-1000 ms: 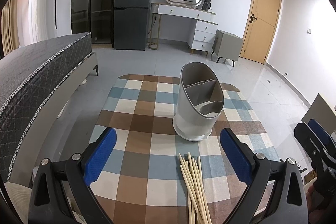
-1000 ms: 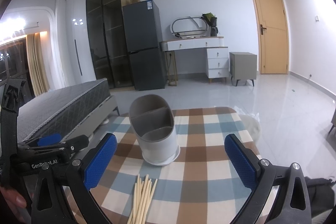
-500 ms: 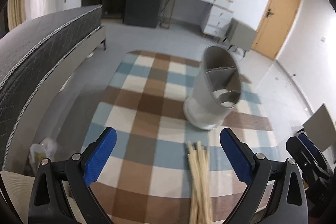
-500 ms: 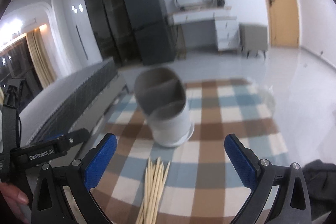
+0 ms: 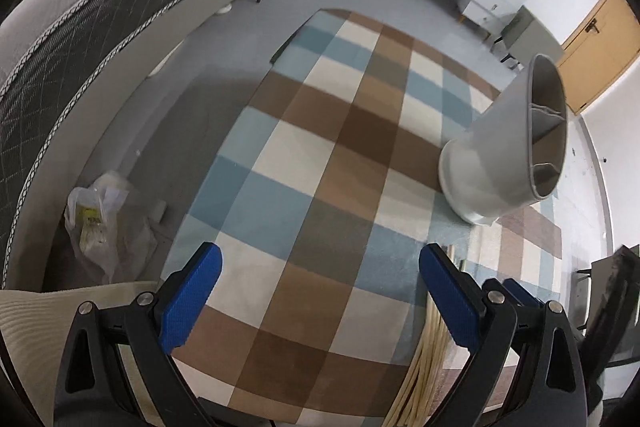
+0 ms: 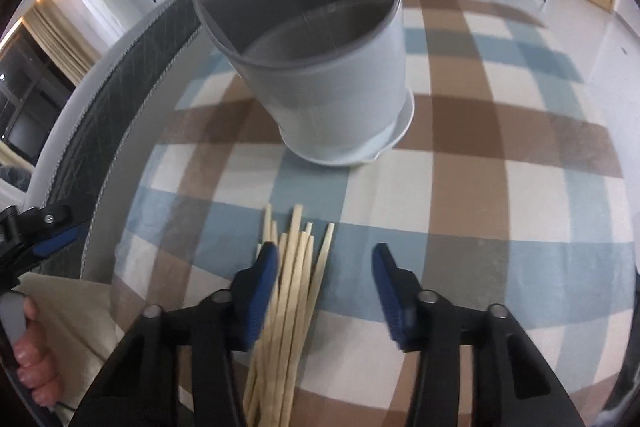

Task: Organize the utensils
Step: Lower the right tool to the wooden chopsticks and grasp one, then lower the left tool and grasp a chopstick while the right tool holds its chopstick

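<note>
Both grippers have dropped toward the desk (image 6: 520,187); the right gripper (image 6: 324,287) is closing around the chopsticks (image 6: 296,267), not yet pinching them. The left gripper (image 5: 320,299) hangs open, empty. Next: clamp, lift, drop them into the holder (image 6: 320,67) beyond.

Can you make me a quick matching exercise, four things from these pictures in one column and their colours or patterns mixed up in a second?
Things
1. chopsticks
2. utensil holder
3. tablecloth
4. right gripper pads

Colours
A. blue
B. pale wood
C. brown, light blue and cream checks
D. light grey outside, darker grey inside

Pairs: 1-B, 2-D, 3-C, 4-A
</note>
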Action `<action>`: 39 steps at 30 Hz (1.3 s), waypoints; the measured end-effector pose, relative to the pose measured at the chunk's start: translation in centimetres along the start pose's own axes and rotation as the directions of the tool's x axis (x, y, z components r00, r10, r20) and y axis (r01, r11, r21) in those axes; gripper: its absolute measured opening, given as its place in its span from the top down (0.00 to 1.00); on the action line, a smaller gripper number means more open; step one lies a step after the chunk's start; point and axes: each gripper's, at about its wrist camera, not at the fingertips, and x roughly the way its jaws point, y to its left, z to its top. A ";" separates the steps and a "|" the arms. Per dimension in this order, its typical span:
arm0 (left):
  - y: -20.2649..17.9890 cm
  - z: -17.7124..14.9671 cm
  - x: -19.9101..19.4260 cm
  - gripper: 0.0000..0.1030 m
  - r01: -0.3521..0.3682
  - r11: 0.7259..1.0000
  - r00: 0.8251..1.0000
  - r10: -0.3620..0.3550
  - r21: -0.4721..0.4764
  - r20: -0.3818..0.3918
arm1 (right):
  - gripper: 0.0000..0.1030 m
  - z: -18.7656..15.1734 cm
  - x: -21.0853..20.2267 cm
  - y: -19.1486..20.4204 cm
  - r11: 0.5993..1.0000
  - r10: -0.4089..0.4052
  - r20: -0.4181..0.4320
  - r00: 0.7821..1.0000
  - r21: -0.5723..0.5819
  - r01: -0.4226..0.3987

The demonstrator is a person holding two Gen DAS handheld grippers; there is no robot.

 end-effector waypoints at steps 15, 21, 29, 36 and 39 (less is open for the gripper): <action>0.9 0.6 0.7 0.06 0.045 0.998 0.998 -0.047 -0.052 -0.045 | 0.68 1.3 3.4 1.2 0.985 -0.167 -0.093 0.982 -0.050 0.163; 1.0 0.7 0.7 0.06 0.023 0.999 0.999 -0.024 -0.040 -0.034 | 0.95 1.4 3.6 2.0 0.978 -0.205 -0.097 0.974 -0.062 0.199; 0.6 0.4 1.1 0.06 -0.018 1.000 1.000 0.018 -0.001 -0.018 | 0.96 1.1 3.3 -0.5 0.991 -0.130 -0.028 0.991 0.029 0.131; -1.8 -1.2 3.4 0.06 0.028 0.992 0.993 -0.013 0.125 -0.118 | 0.97 1.4 -1.2 -4.8 0.985 -0.054 0.121 0.991 0.168 0.033; -2.5 -1.8 4.0 0.06 0.030 0.987 0.990 -0.008 0.155 -0.143 | 0.97 1.6 -3.3 -5.9 0.981 -0.051 0.192 0.980 0.194 0.013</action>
